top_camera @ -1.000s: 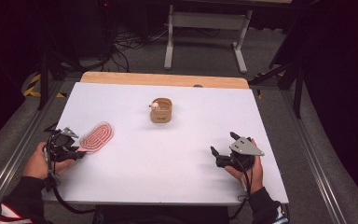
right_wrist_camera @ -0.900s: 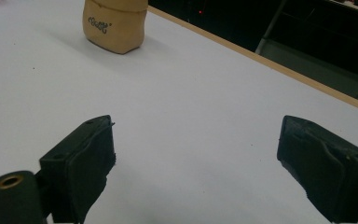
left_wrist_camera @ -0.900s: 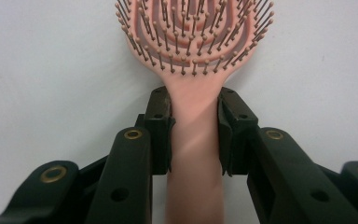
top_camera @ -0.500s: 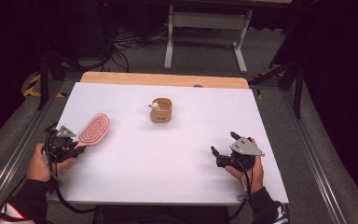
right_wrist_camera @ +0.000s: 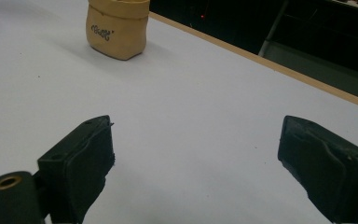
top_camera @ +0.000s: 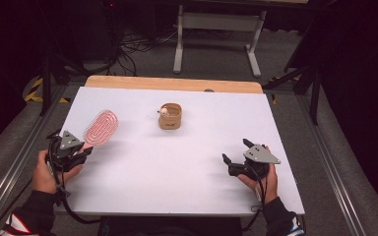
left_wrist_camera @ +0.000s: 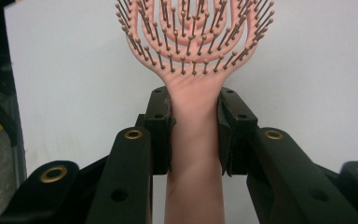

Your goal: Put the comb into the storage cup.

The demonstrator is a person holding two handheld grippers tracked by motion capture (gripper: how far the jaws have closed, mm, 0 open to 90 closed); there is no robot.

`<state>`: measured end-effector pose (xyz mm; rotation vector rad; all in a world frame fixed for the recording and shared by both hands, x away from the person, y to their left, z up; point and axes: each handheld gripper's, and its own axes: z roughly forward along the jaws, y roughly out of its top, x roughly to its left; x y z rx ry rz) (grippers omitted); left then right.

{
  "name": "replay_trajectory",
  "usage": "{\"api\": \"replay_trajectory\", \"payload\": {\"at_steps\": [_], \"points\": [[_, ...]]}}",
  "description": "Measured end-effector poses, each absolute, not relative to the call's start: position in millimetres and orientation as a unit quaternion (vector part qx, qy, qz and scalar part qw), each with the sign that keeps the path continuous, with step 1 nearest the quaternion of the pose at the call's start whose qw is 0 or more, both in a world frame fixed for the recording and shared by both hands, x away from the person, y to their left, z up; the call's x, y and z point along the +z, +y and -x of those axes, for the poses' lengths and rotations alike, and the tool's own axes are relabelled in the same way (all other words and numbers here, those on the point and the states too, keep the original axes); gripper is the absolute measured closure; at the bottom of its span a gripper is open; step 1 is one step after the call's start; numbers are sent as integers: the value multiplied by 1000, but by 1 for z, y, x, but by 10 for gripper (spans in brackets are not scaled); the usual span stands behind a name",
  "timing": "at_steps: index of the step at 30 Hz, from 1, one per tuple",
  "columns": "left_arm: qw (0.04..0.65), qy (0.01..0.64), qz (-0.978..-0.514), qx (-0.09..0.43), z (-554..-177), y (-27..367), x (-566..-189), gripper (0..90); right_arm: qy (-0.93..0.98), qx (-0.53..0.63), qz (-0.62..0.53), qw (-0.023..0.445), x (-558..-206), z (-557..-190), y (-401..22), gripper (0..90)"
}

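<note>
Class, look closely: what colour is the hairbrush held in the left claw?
The hairbrush is pink with darker bristle tips, best seen in the left gripper view.

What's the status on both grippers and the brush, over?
Left gripper shut on pink hairbrush handle, head raised off the table. Right gripper open, empty, low over the white table. Tan pouch mid-table, nothing between.

High view: I look forward and down over the whole white table [top_camera: 177,187] | Left gripper view: close, along its jaws at a pink hairbrush [left_wrist_camera: 193,70] | Right gripper view: low over the tabletop, facing the far edge | Shared: tan pouch [top_camera: 170,116] in the high and right gripper views.
</note>
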<state>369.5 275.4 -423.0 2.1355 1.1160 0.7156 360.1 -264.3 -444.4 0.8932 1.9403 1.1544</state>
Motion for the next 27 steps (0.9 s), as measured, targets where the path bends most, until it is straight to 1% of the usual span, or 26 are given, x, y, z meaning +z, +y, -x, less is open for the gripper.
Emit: {"api": "replay_trajectory", "payload": {"at_steps": [3,10,13,19,27], "points": [[325,412,-801,288,-365,269,-419,695,747,450,-347,347,-445,-360,-264,104],[351,395,-795,297,-359,259,-417,695,742,457,-348,344,-444,-360,-264,101],[353,389,-798,295,-358,255,-417,695,740,468,-346,335,-443,-361,-264,96],[354,375,-805,295,-357,249,-417,695,738,472,-350,333,-442,-361,-264,89],[372,361,-798,308,-352,245,-414,695,738,473,-349,332,-441,-362,-262,80]]}}
